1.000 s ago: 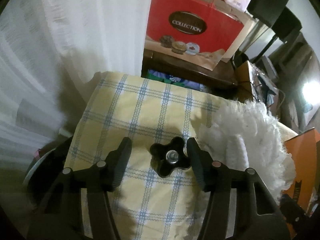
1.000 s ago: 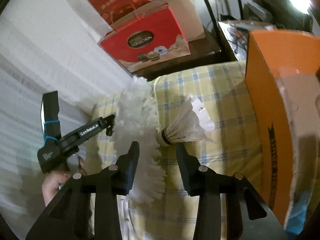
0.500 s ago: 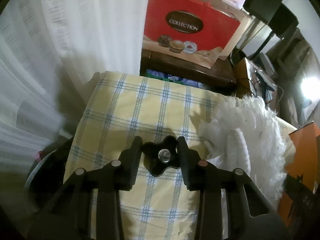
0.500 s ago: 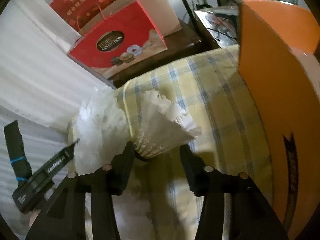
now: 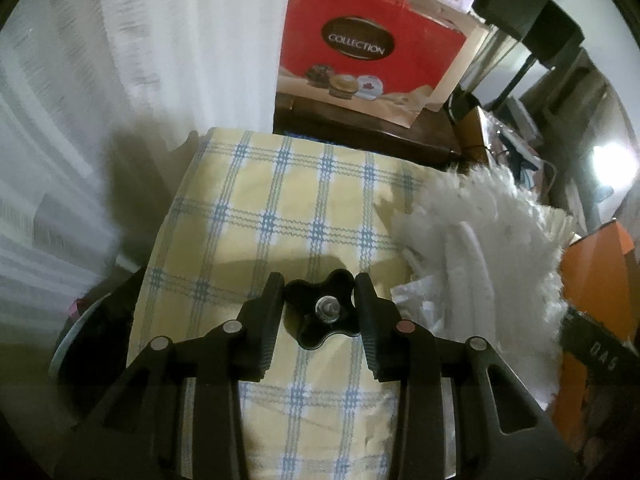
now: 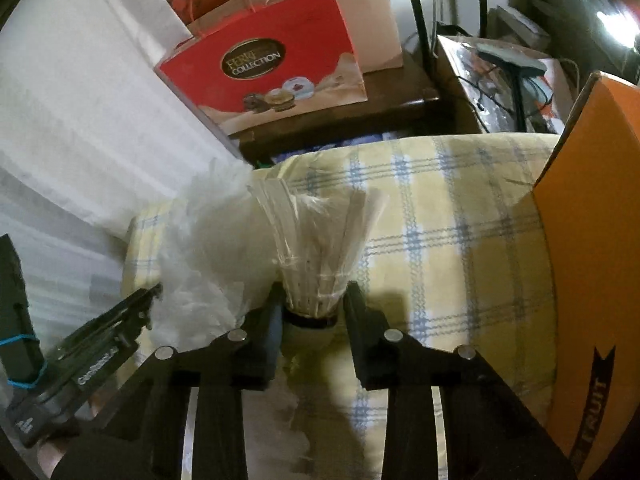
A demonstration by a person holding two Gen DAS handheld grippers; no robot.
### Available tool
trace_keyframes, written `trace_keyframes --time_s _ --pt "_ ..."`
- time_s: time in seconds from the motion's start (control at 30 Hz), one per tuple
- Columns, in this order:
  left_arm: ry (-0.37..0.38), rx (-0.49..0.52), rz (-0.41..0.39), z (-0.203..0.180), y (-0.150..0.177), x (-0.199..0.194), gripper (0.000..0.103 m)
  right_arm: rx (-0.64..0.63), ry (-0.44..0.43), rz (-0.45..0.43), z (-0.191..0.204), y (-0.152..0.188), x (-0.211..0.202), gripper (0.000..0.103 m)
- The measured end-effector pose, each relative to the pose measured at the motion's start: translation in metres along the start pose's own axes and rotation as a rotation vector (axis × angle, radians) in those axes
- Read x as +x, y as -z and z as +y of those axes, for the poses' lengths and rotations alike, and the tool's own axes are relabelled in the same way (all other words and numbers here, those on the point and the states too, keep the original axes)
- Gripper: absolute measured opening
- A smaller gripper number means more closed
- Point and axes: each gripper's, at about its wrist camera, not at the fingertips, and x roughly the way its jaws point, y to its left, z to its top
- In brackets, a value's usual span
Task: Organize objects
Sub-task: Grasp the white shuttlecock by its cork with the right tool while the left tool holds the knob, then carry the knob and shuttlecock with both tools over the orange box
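A black star-shaped knob (image 5: pixel 323 312) with a metal bolt in its middle sits between the fingers of my left gripper (image 5: pixel 318 298), which is shut on it above the yellow checked cloth (image 5: pixel 280 208). My right gripper (image 6: pixel 312 312) is shut on the cork base of a white feather shuttlecock (image 6: pixel 316 248), feathers pointing away from me. A fluffy white duster (image 5: pixel 492 240) lies on the cloth to the right of the left gripper; it also shows in the right wrist view (image 6: pixel 204 240), left of the shuttlecock. The left gripper's body (image 6: pixel 88 360) shows at lower left there.
An orange cardboard box (image 6: pixel 592 280) stands at the right edge of the cloth. A red gift bag (image 5: pixel 368 52) stands on a dark wooden shelf (image 6: pixel 340 120) behind the cloth. A white curtain (image 5: pixel 140 80) hangs on the left. Cluttered items and cables lie at the back right.
My left gripper closed from wide open onto the black knob. My right gripper moved forward and closed on the shuttlecock, which turned from lying sideways to pointing feathers away.
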Motion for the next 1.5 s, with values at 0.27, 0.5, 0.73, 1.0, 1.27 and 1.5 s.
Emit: trace_keyframes --time_s 0.27,0.5,0.73,1.0,1.27,1.5 --pt "0.046 0.017 -0.038 -0.007 0.009 -0.031 0.032 -0.033 -0.001 -0.096 -0.004 0.002 -0.045 0.029" --pt "0.055 0.024 -0.064 -0.016 0.020 -0.052 0.032 -0.065 -0.031 -0.144 -0.003 0.011 -0.087 0.029" --pt "0.091 0.050 -0.107 -0.029 0.032 -0.089 0.032 -0.099 -0.061 -0.180 -0.007 0.024 -0.128 0.029" --pt "0.192 0.128 -0.151 -0.078 0.046 -0.137 0.032 -0.107 -0.058 -0.236 -0.029 0.034 -0.180 0.029" --pt "0.259 0.210 -0.159 -0.132 0.059 -0.157 0.032 -0.085 -0.040 -0.263 -0.062 0.044 -0.215 0.029" --pt "0.306 0.277 -0.138 -0.179 0.074 -0.160 0.032 -0.059 -0.031 -0.288 -0.091 0.056 -0.238 0.029"
